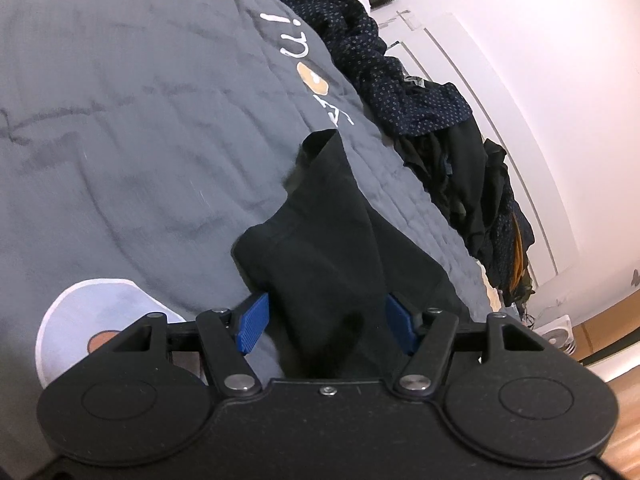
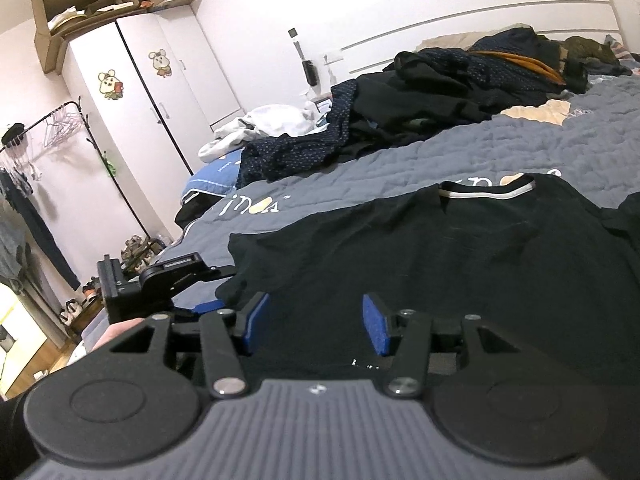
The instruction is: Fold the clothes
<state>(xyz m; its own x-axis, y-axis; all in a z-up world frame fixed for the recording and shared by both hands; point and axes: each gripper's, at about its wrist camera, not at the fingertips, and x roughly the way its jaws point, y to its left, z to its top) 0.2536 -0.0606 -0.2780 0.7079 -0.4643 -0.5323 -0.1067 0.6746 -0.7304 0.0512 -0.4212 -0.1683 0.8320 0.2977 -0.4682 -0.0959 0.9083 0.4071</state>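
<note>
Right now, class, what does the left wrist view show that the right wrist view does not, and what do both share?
Only the left wrist view: the left gripper from behind, a black sleeve running between its blue fingers, and a pale round print on the grey quilt.

Only the right wrist view: the right gripper, the shirt's striped collar, a wardrobe with mouse stickers, cardboard boxes, a clothes rack.

Both: the quilt, the black T-shirt, the pile of dark clothes.

- A home bedroom: a bed under a grey quilted bedspread point(image 2: 500, 148), with a white headboard point(image 2: 480, 36).
- A white wardrobe point(image 2: 160, 92) with cartoon mouse stickers (cardboard boxes point(image 2: 92, 4) on top).
- A black clothes rack point(image 2: 80, 128) with hangers, and shoes point(image 2: 134, 248) on the floor.
</note>
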